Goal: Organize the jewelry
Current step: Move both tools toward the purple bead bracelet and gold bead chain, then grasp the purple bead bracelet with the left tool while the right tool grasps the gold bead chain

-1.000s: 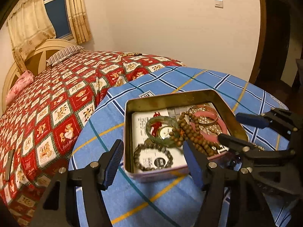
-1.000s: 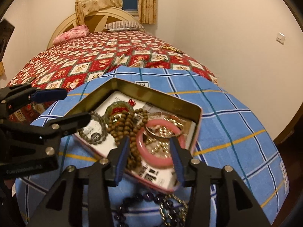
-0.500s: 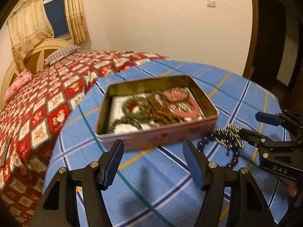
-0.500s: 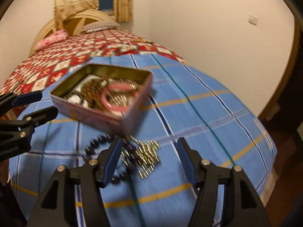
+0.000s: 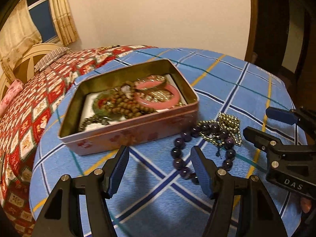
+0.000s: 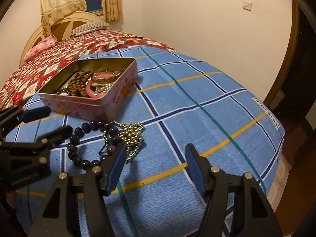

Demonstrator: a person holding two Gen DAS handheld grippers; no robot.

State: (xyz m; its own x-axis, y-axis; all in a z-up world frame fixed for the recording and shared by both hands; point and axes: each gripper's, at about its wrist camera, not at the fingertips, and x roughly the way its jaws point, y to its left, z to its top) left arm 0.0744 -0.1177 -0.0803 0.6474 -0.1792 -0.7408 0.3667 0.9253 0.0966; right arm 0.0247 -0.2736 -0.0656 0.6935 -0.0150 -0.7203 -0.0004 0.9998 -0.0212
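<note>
A pink tin stands open on the blue checked cloth and holds a pink bangle, brown wooden beads and other pieces. Right of the tin a purple bead bracelet lies tangled with a gold bead chain. My left gripper is open just short of the tin, and its right finger reaches the bracelet's near beads. My right gripper is opening with nothing between its fingers, its left finger close to the gold chain and the bracelet. Behind them stands the tin.
The blue checked cloth drops away at its right and near edges. A bed with a red patterned quilt lies behind and left of the tin. A dark doorway is at the far right. Each gripper shows in the other's view, left, right.
Both grippers have drawn back from over the tin, toward the near side. The right gripper's fingers have spread wider. The bracelet and gold chain now lie in full view.
</note>
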